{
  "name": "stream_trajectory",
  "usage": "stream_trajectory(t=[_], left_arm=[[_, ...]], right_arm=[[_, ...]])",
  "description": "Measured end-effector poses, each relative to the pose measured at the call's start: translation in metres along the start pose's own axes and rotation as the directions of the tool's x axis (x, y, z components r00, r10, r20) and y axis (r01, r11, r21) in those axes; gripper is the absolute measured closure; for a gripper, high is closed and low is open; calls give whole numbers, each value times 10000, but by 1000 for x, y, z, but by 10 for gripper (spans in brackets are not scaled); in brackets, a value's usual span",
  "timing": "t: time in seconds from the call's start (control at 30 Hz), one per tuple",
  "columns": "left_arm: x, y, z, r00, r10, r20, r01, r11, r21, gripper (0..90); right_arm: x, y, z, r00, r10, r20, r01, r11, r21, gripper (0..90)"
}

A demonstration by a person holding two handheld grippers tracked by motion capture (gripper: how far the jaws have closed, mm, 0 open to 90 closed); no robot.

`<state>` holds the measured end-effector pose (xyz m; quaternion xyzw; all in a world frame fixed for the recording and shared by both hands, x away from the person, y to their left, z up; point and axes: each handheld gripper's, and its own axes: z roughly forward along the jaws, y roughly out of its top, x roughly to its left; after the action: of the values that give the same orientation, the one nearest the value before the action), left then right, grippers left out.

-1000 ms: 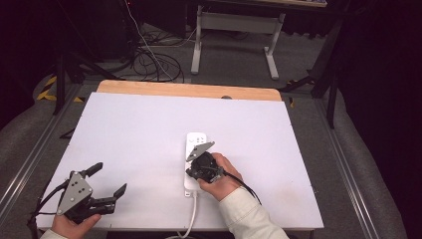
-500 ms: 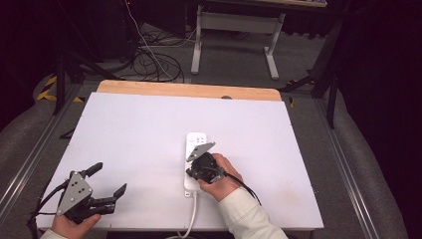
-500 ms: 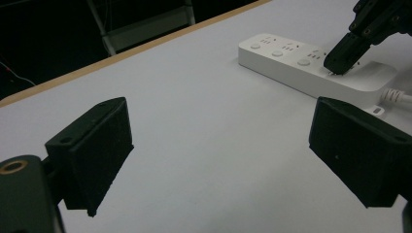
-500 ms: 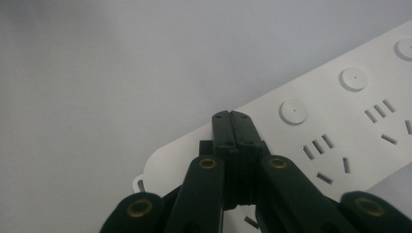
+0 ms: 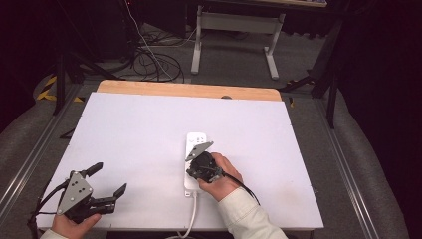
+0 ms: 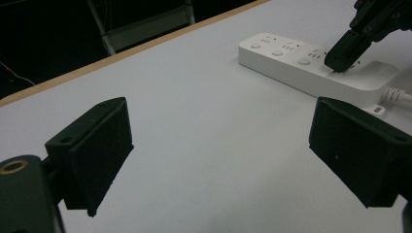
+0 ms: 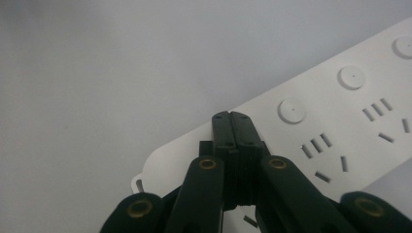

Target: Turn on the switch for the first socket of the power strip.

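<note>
High view showed the power strip (image 5: 195, 149) just past table (image 5: 139, 129) centre toward 5 o'clock, its cable leading off the near edge. The right gripper (image 5: 198, 160), jaws clenched on nothing, pressed down on the strip's near end, beside the row of round buttons (image 7: 292, 110). To press a button cleanly, its tip probably needed to shift onto the nearest one and push straight down, lest the strip skid. The left gripper (image 5: 107, 180), jaws spread wide, idled at 7 o'clock, well apart.
</note>
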<state>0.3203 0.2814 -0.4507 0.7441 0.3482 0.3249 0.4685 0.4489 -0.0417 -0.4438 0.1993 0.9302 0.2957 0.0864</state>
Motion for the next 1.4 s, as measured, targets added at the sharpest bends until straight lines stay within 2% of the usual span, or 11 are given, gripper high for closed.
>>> stream_trajectory(t=[0.07, 0.17, 0.23, 0.53, 1.07, 1.17, 1.2, 1.23, 1.33, 1.4], left_arm=[[0, 0, 0, 10000, -10, 6, 10, 10000, -17, 90], [0, 0, 0, 10000, 3, 20, -3, 10000, -7, 90], [1, 0, 0, 10000, 97, -15, -97, 9999, 26, 90], [0, 0, 0, 10000, -8, -1, 8, 10000, -9, 90], [1, 0, 0, 10000, 94, -22, -94, 10000, 26, 90], [1, 0, 0, 10000, 65, -19, -65, 10000, 57, 90], [1, 0, 0, 10000, 65, -19, -65, 10000, 57, 90], [1, 0, 0, 10000, 61, -21, -61, 10000, 56, 90], [1, 0, 0, 10000, 69, -33, -69, 10000, 20, 90], [0, 0, 0, 10000, -23, -15, 23, 10000, -4, 90]], right_arm=[[-1, 0, -2, 9999, 11, -114, -13, 9998, -182, 900], [1, 3, -13, 9996, 8, -290, -35, 9958, -915, 900], [3, 5, -24, 9999, -79, -146, 60, 9921, -1250, 900], [10, 8, -37, 9989, -457, 34, 456, 9833, -1762, 900], [14, 9, -57, 9988, -487, 79, 492, 9675, -2481, 895], [12, 8, -58, 9992, -382, -92, 340, 9577, -2857, 719], [12, 8, -58, 9992, -382, -92, 340, 9577, -2857, 719], [12, 8, -61, 9991, -431, -7, 407, 9490, -3128, 624], [12, 7, -66, 9986, -514, 136, 529, 9353, -3498, 476], [12, 6, -68, 9986, -508, 175, 537, 9319, -3586, 444]])
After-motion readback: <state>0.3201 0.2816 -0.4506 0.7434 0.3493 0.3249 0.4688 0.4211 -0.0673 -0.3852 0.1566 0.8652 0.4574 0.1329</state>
